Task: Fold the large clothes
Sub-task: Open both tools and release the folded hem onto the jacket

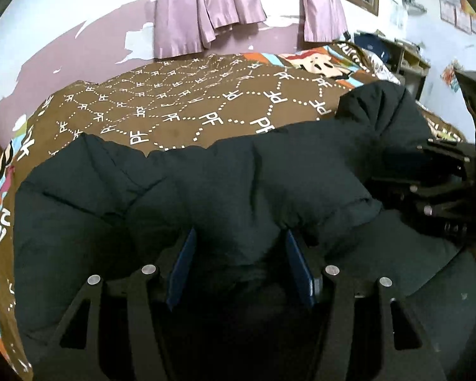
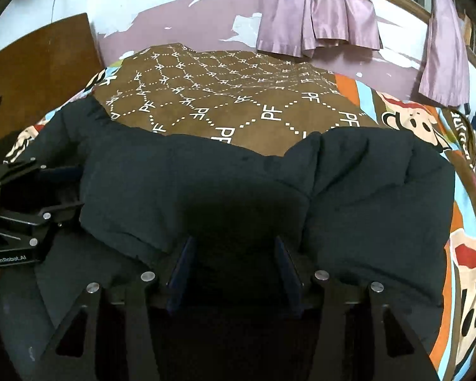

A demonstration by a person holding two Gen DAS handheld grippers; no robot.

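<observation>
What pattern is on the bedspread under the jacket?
Brown bedspread with white dotted diamond lattice and repeated "PF" letters, cartoon border; clearest in the right wrist view.

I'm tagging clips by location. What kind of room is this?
Most likely a home bedroom: a bed under a brown patterned bedspread, lilac curtains at a window, and a dark puffer jacket spread on the bed.

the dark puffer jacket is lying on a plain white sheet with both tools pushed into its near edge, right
Not quite. The dark puffer jacket lies on a brown bedspread printed with white PF letters and cartoon borders, as both wrist views show. The left tool and right tool are indeed at its near edge.
</observation>
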